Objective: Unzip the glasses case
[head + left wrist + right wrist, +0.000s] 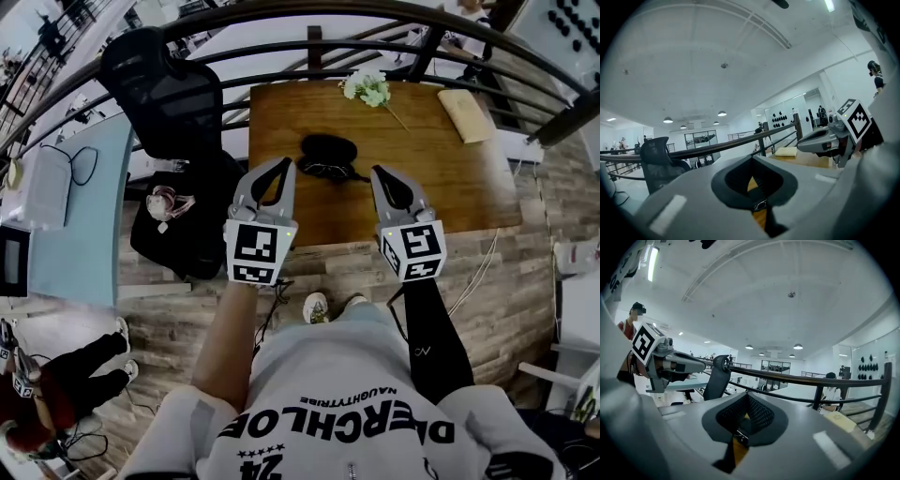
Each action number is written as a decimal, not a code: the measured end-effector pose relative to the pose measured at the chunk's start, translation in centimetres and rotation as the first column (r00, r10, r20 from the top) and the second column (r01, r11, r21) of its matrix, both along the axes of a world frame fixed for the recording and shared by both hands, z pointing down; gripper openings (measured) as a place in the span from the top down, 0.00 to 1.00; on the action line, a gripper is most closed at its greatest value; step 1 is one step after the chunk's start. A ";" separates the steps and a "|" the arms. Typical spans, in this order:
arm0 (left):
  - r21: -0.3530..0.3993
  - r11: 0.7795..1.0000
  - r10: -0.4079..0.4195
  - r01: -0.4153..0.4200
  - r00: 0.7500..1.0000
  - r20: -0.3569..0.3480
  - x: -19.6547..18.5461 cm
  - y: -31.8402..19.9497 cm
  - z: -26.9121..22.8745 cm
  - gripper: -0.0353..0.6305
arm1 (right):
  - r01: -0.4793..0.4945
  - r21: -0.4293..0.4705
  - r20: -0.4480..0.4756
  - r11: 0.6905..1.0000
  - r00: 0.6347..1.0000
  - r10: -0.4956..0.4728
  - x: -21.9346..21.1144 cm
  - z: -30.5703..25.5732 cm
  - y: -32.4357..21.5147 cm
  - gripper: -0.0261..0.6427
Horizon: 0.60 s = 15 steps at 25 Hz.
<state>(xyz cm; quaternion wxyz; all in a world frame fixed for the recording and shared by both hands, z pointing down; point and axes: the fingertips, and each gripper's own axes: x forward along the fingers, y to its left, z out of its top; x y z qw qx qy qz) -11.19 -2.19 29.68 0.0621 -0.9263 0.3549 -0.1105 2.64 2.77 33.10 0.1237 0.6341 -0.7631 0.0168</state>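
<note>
Beside a curved railing [717, 149], a wooden table [281, 122] is seen. The black glasses case [330, 147] is set near the table's front edge, probably so that it can be reached by both grippers at once, one to steady it and one to work the zip. As far as can be made out from the head view, the case already lies open. Its upper half is shown as a dark oval, and a pair of glasses [326, 172] is outlined in the half nearer the person, which is how the task sentence wants it. The left gripper [284, 165] is clenched, its jaws brought together at the tips with nothing caught between them, and only the table's wood is seen through the gap behind them. The right gripper [377, 172] is likewise clenched on nothing. Both are held almost level and side by side, which is judged to suit a hold above the table and not a grip on the zip. The case lies between the two grippers and just ahead of their tips, close to the right of the left gripper and close to the left of the right gripper. Whether the glasses are touched by the right gripper cannot be told. In both gripper views the case is hidden below the gripper bodies. Flowers [366, 87] and a beige pouch [466, 114] are left well beyond the grippers at the table's far side.
</note>
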 end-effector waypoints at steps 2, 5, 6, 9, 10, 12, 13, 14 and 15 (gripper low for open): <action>-0.001 1.000 -0.005 0.005 1.000 0.001 -0.3 0.2 0.0 0.94 | 0.015 -0.012 -0.017 1.000 1.000 -0.016 -0.5 0.2 0.2 0.92; -0.001 1.000 -0.012 0.012 1.000 0.004 -0.5 0.6 0.1 0.94 | 0.021 -0.020 -0.031 1.000 0.999 -0.021 -0.6 0.5 0.7 0.92; -0.001 1.000 -0.013 0.013 1.000 0.004 -0.4 0.8 0.1 0.94 | 0.019 -0.021 -0.030 1.000 0.999 -0.020 -0.6 0.6 0.8 0.92; -0.003 1.000 -0.012 0.013 1.000 0.004 -0.3 1.1 0.2 0.94 | 0.017 -0.019 -0.028 1.000 0.999 -0.018 -0.4 0.5 1.1 0.92; -0.003 1.000 -0.012 0.012 1.000 0.004 -0.3 1.2 0.1 0.94 | 0.017 -0.018 -0.029 1.000 0.999 -0.018 -0.4 0.5 1.1 0.92; -0.002 1.000 -0.012 0.012 1.000 0.004 -0.3 1.3 0.1 0.94 | 0.017 -0.018 -0.029 1.000 0.999 -0.018 -0.4 0.4 1.3 0.92; -0.002 1.000 -0.011 0.011 1.000 0.004 -0.3 1.4 0.0 0.94 | 0.016 -0.018 -0.029 1.000 0.999 -0.017 -0.4 0.4 1.4 0.92; -0.003 1.000 -0.009 0.009 1.000 0.003 -0.2 1.5 0.0 0.94 | 0.015 -0.018 -0.028 1.000 0.999 -0.015 -0.3 0.4 1.5 0.92; -0.003 1.000 -0.008 0.008 1.000 0.003 -0.2 1.5 0.0 0.94 | 0.013 -0.018 -0.027 1.000 1.000 -0.013 -0.3 0.4 1.6 0.92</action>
